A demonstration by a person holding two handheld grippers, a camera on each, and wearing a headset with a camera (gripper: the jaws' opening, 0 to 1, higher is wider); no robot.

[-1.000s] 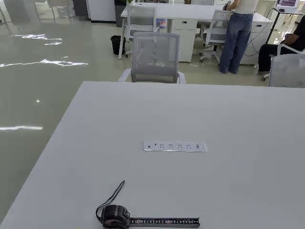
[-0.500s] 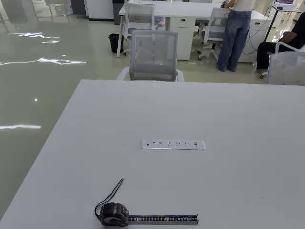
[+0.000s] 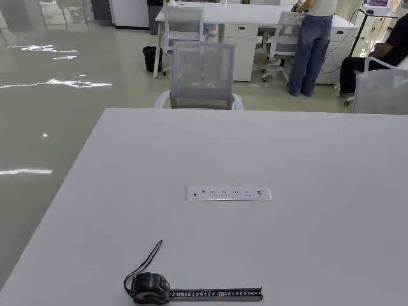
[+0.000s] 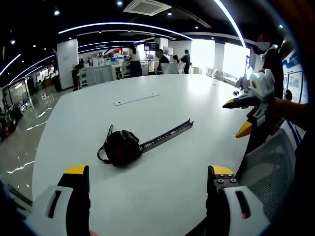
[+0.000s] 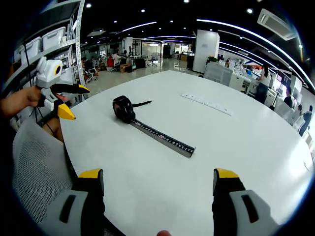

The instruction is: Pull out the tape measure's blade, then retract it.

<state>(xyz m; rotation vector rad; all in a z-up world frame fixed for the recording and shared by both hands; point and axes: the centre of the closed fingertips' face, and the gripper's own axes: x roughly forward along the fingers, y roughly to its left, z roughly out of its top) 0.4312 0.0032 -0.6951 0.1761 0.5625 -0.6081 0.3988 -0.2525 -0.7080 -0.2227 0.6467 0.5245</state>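
The left gripper [image 4: 148, 171] has its jaws wide apart, with nothing between them, at the near side of the bench [image 3: 306, 146]. The right gripper [image 5: 158, 173] is held the same way, jaws apart and empty. Each also shows in the other's view, held in a hand off the bench edge with its jaws parted.

The tape [image 3: 151, 287] lies on the bench by the near edge, ahead of both pairs of jaws and touching neither. Its black case [image 4: 122, 146] rests on its side at the left. The blade [image 3: 217, 294] is drawn out flat on the surface and runs right along the near edge. A black strap [image 3: 148, 258] trails from the case toward the far side.

The bench is white and smooth. A white power strip [image 3: 228, 194] sits near its middle, well beyond the tape. A grey mesh chair [image 3: 203, 73] stands at the far edge. To the left, a glossy pale floor [image 3: 57, 95] mirrors the ceiling lights. Farther off are white desks [image 3: 255, 16], where one person [image 3: 312, 44] stands and another sits at the far right.
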